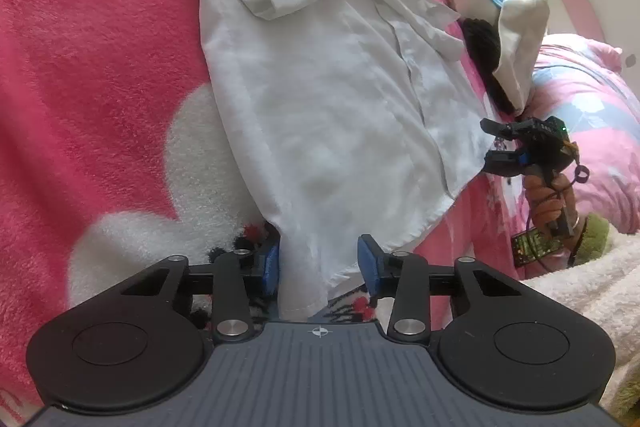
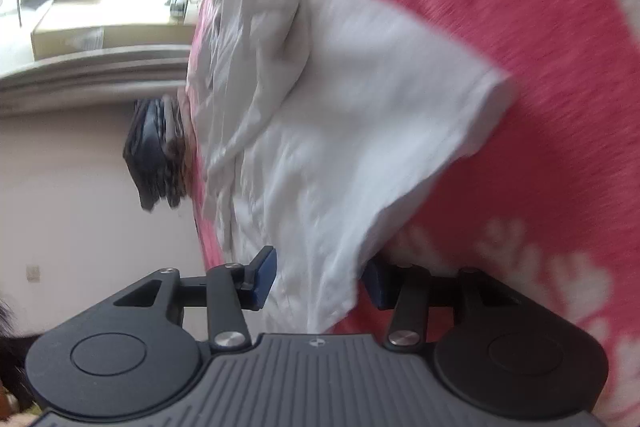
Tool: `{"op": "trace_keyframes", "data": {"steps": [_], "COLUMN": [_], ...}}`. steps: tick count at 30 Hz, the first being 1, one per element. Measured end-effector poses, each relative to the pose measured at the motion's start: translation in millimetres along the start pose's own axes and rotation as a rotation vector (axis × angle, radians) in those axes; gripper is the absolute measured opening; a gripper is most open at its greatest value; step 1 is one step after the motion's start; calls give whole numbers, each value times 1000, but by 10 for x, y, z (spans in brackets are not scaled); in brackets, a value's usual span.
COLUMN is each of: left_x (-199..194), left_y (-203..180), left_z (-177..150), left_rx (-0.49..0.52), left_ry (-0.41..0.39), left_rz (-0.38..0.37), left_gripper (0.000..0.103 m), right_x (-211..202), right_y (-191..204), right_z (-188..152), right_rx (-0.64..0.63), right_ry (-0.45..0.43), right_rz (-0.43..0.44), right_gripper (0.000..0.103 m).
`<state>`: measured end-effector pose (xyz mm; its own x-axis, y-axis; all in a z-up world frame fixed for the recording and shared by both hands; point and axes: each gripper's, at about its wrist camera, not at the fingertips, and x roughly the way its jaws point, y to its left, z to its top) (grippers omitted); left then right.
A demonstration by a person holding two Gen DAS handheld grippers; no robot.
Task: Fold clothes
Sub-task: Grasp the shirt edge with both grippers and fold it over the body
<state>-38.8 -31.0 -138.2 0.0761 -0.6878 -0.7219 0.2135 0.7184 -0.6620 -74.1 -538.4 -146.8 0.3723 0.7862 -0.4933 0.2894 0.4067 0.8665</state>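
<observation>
Straddling white shirt (image 1: 320, 115) hem, left claw (image 1: 320, 267) apart, right claw (image 2: 316, 283) apart, left view alone showing hand (image 1: 548, 195).

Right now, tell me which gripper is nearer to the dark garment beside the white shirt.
Right. The right gripper sits at the white shirt's far hem corner, just below the dark garment. The left gripper straddles the opposite hem corner, a shirt-width away.

the right wrist view is motion-blurred; the white shirt (image 2: 352, 131) hides part of one blue pad.

Matt cotton shirt (image 1: 320, 107), fluffy fleece blanket (image 1: 100, 67)
</observation>
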Motion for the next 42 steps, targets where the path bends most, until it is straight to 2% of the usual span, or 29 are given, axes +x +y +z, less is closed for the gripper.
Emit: {"op": "trace_keyframes", "data": {"steps": [6, 9, 10, 11, 15, 21, 31, 36, 42], "left_x": [-2, -13, -18, -23, -46, -188, -633, -828, -973], "left_y": [4, -17, -25, -38, -110, -212, -298, -276, -166], "left_z": [-10, -24, -29, -34, -43, 29, 423, 663, 1015], "left_rx": [3, 23, 31, 42, 87, 89, 33, 26, 9], "left_ry": [-14, -28, -33, -38, -50, -97, -310, -405, -510], "left_rz": [25, 52, 62, 70, 75, 43, -27, -19, -3], "left_gripper": [25, 12, 10, 8, 2, 0, 0, 0, 0], "right_x": [163, 140, 137, 134, 138, 59, 34, 98, 300], "right_y": [136, 216, 243, 270, 400, 611, 1172, 1475, 1789], "right_z": [-111, -144, -159, -174, -232, -209, 13, 241, 688], "right_rx": [-64, -115, -130, -145, -215, -255, -370, -437, -464], "right_ry": [44, 52, 62, 72, 92, 58, -31, -70, -110], "right_rz": [-12, -45, -49, -52, -83, -62, 4, 18, 22], "right_gripper": [46, 25, 13, 7, 4, 3, 3, 3, 3]}}
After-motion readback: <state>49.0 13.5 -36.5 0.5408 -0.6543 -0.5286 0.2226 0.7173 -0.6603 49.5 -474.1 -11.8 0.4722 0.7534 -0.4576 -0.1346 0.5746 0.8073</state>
